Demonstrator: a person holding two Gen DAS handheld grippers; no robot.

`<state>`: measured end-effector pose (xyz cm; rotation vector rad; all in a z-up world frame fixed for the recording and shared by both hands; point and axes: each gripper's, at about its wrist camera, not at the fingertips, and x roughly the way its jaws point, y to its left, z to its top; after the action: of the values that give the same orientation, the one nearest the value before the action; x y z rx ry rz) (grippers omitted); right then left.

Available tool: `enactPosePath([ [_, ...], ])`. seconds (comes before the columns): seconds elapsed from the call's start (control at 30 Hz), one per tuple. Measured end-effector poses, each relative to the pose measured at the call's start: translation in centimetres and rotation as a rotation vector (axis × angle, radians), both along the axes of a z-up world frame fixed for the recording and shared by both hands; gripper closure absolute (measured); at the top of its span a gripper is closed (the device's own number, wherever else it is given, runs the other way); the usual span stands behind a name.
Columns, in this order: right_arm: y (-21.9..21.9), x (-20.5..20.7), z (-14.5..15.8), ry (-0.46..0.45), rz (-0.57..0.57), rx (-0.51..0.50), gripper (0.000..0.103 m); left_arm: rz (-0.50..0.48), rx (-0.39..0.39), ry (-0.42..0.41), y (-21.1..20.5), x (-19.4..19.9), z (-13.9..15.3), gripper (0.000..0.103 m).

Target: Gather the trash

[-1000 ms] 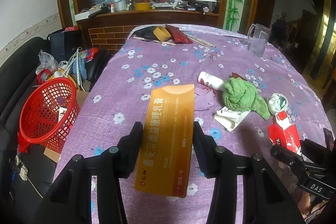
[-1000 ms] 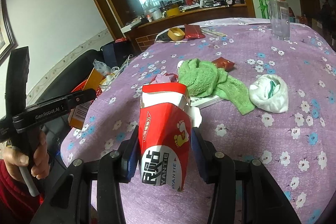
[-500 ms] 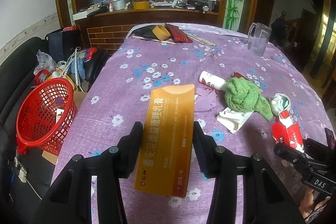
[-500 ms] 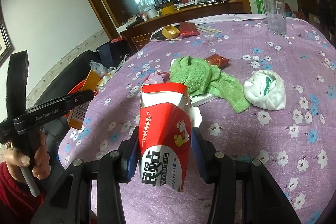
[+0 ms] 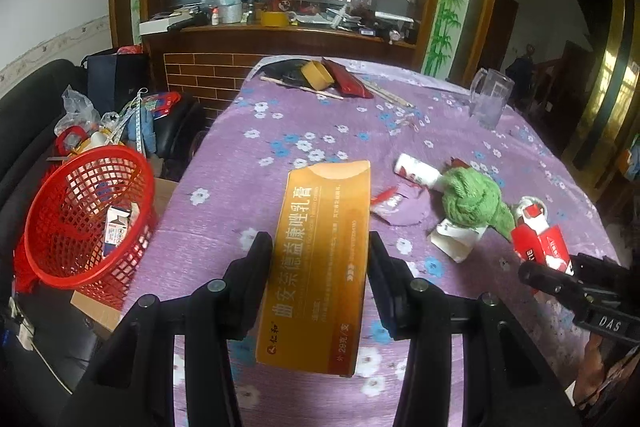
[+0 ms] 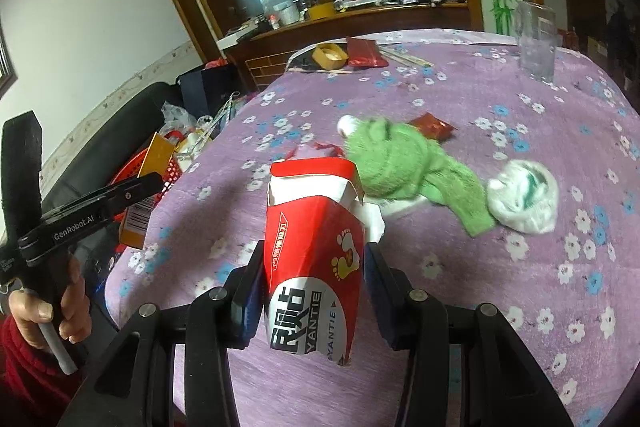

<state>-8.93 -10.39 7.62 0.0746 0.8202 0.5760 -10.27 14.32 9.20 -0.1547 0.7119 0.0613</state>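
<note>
My left gripper (image 5: 320, 259) is clamped on the long orange cardboard box (image 5: 320, 267); my right gripper (image 6: 314, 275) is clamped on the torn red-and-white paper carton (image 6: 314, 259), above the purple flowered tablecloth (image 6: 500, 99).

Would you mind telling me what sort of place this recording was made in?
Most likely a lived-in home dining room. A table under a purple flowered tablecloth holds a glass mug and household clutter, a wooden counter with a glass partition stands behind it, and a black sofa sits alongside.
</note>
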Motion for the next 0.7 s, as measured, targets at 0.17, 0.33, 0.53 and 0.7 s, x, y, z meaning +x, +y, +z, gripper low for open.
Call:
enactPosePath([
  [0.17, 3.4, 0.5, 2.1, -0.013, 0.053, -0.005, 0.053, 0.047, -0.03, -0.034, 4.3, -1.3, 0.7, 0.057],
  [0.33, 9.3, 0.9, 3.9, -0.022, 0.151, -0.013, 0.052, 0.136, -0.027, -0.058, 9.8, -3.0, 1.1, 0.057],
  [0.53, 17.4, 2.1, 5.0, -0.003, 0.268, -0.002, 0.051, 0.248, -0.028, -0.072, 15.9, -4.0, 1.0, 0.057],
  [0.7, 24.8, 3.2, 5.5, 0.0, 0.355, -0.007, 0.051, 0.327, -0.058, -0.063, 20.5, -4.0, 0.0, 0.057],
])
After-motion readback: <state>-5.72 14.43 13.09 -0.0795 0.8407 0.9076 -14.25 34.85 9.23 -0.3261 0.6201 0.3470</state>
